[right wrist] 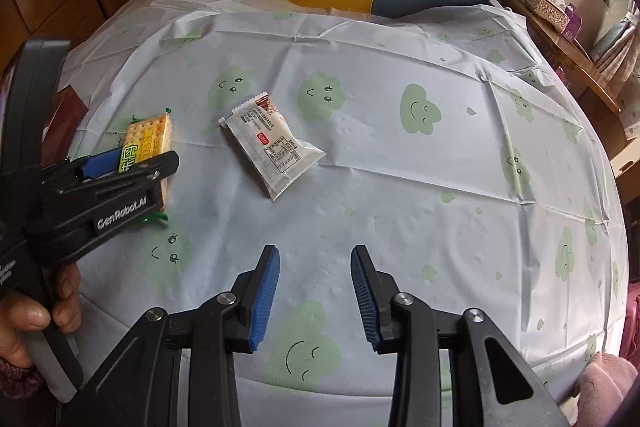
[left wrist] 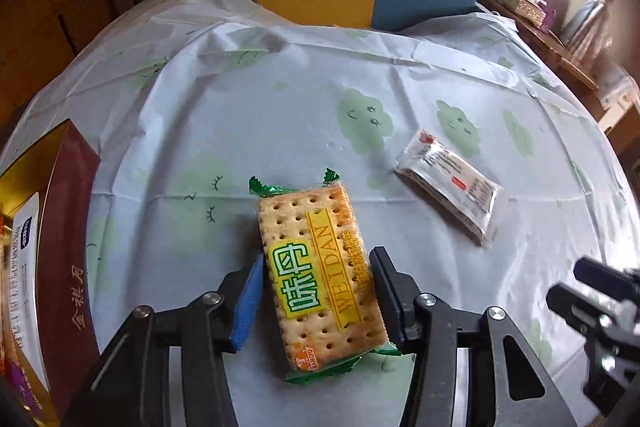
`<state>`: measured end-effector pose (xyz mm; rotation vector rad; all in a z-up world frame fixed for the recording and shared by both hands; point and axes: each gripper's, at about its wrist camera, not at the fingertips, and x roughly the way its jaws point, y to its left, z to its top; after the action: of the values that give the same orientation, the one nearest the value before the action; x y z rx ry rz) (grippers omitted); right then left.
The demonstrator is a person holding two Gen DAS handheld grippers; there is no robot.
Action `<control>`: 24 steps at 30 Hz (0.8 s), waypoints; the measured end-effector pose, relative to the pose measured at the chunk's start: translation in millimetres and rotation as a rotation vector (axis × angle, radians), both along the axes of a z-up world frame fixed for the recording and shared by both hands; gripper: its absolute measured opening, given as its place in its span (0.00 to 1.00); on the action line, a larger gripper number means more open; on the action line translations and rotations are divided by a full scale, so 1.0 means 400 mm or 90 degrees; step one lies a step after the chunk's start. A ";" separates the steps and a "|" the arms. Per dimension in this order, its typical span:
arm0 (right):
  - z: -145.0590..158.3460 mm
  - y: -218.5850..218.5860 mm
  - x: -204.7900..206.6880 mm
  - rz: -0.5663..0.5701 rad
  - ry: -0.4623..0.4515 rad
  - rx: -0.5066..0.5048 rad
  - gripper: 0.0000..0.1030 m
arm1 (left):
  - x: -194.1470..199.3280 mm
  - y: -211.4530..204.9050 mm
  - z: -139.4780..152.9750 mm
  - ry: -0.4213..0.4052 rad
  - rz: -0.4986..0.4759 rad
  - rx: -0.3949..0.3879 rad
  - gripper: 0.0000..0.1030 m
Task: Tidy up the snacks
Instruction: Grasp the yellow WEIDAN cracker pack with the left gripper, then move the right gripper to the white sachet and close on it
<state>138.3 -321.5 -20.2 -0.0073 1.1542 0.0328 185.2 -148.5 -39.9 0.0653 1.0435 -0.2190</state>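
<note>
Two snack packets are lying on the desk (right wrist: pixel 400 187), which is wearing a pale cloth printed with green smiling clouds. One is a cracker packet (left wrist: pixel 320 275) with green crimped ends and a yellow label; the other is a white packet (left wrist: pixel 450 183) with small print and a red mark. One dark red box (left wrist: pixel 68 267) with gold lettering is standing at the left edge of the desk, near the cracker packet. Two grippers are showing. The left gripper (left wrist: pixel 316 291) is sitting astride the cracker packet, one finger at each long side; its right finger is touching the wrapper, while its blue-padded left finger looks just shy of it, so whether it is gripping cannot be told. The cracker packet is lying flat, its long axis running away from the left wrist camera and leaning slightly to the left at the far end. The white packet is lying well apart to its right, flat, its long axis running diagonally, from far left to near right. The right gripper (right wrist: pixel 316 291) is hanging over bare cloth with its fingers apart and nothing between them. A hand (right wrist: pixel 24 319) is holding the left gripper's handle.
</note>
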 end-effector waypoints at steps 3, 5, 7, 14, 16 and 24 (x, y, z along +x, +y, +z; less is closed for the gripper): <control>-0.001 -0.001 -0.002 -0.001 0.001 -0.005 0.36 | -0.069 0.013 0.004 -0.006 -0.047 0.004 0.50; -0.003 -0.003 -0.003 -0.005 0.003 -0.009 0.36 | -0.120 0.026 0.003 -0.006 -0.080 -0.003 0.50; -0.004 -0.007 -0.004 -0.009 0.004 -0.010 0.36 | -0.174 0.034 0.001 -0.011 -0.109 -0.007 0.50; -0.013 -0.023 -0.006 -0.028 0.013 -0.016 0.36 | -0.251 0.065 -0.022 -0.046 -0.127 -0.013 0.52; -0.017 -0.027 -0.005 -0.034 0.017 -0.016 0.36 | -0.255 0.066 -0.026 -0.056 -0.124 -0.018 0.52; -0.022 -0.034 -0.001 -0.045 0.018 0.005 0.36 | -0.270 0.068 -0.038 -0.087 -0.127 -0.016 0.51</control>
<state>137.8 -334.9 -28.9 0.0413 1.1816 -0.0244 77.3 -121.3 -55.1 0.1592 0.8980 -0.4034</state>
